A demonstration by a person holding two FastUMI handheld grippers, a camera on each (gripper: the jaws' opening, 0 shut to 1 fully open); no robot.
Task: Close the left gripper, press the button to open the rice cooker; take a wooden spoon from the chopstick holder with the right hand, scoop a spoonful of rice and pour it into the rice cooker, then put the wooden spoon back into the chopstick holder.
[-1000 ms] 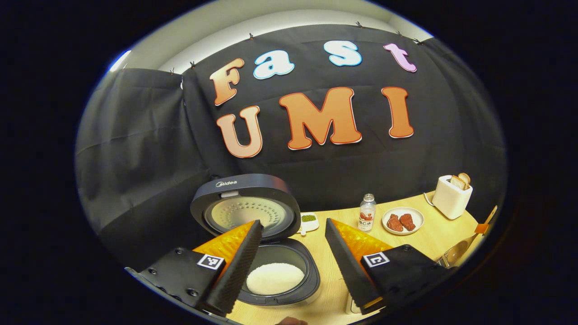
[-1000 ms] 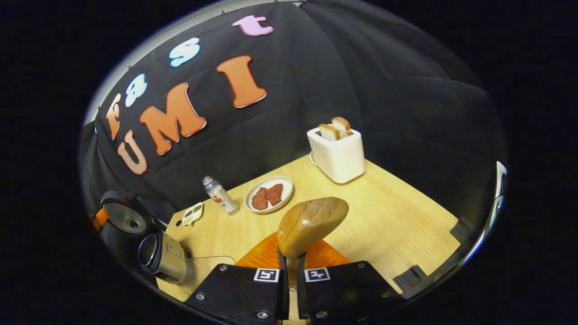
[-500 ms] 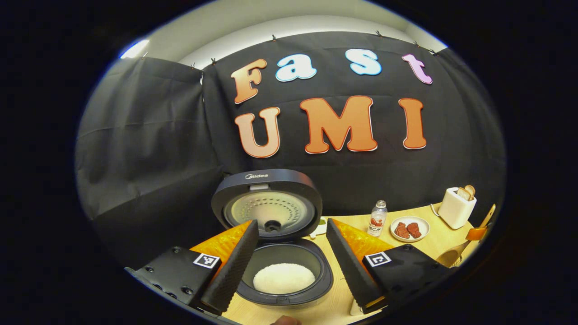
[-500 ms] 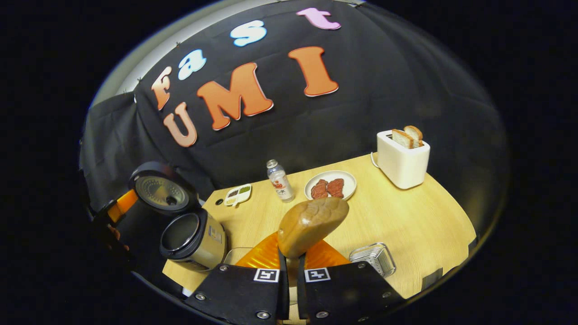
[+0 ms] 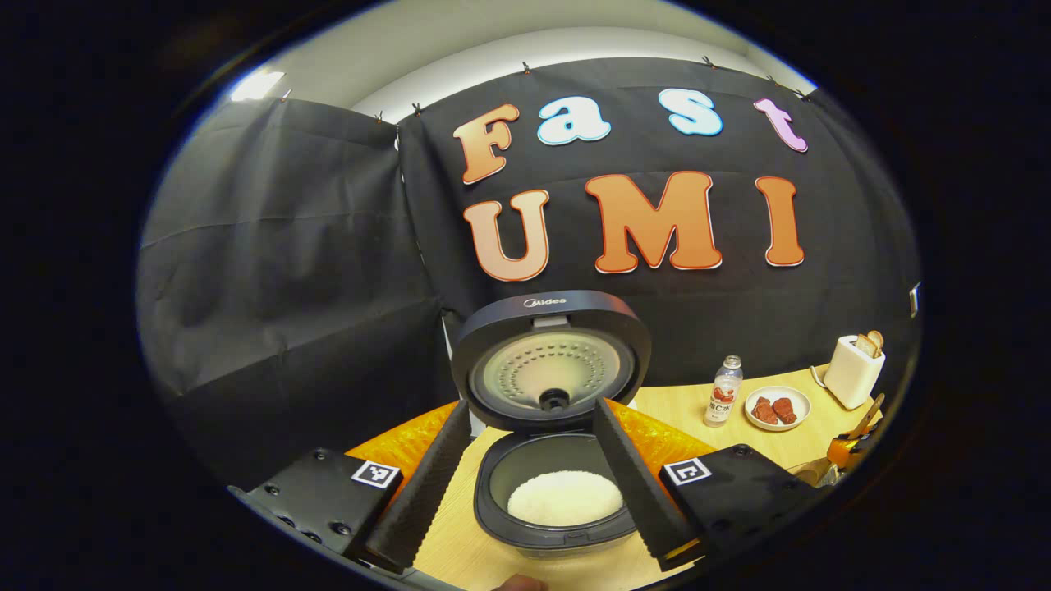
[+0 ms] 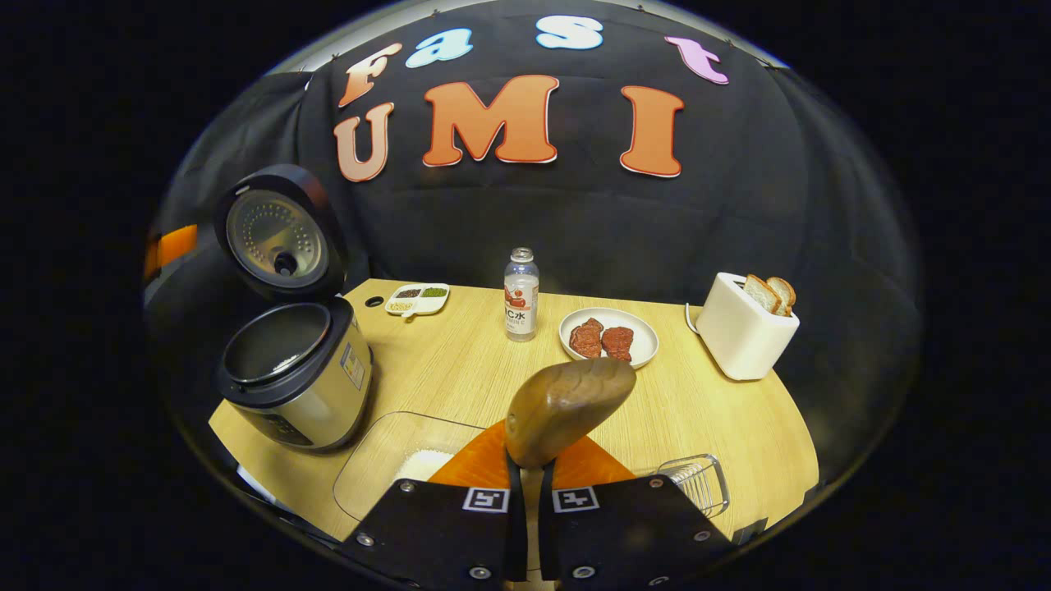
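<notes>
The rice cooker (image 5: 566, 517) stands open with its lid (image 5: 550, 361) upright and white rice (image 5: 565, 498) in the pot. My left gripper (image 5: 531, 404) is open just above and in front of it, a finger on each side of the pot. My right gripper (image 6: 530, 480) is shut on the wooden spoon (image 6: 566, 406), whose rounded bowl rises over the table. In the right gripper view the cooker (image 6: 287, 386) sits at the left. A clear container with rice (image 6: 402, 464) lies just left of my fingers. The wire chopstick holder (image 6: 694, 480) is low on the right.
On the wooden table (image 6: 460, 361) stand a small bottle (image 6: 520, 295), a plate of meat (image 6: 608, 338), a white toaster with bread (image 6: 743, 332) and a divided dish (image 6: 417, 300). The black cloth wall closes the back.
Both views have swung left. The cooker now sits between my left fingers. The right view now faces the cooker, the rice container and the holder, with the spoon still gripped.
</notes>
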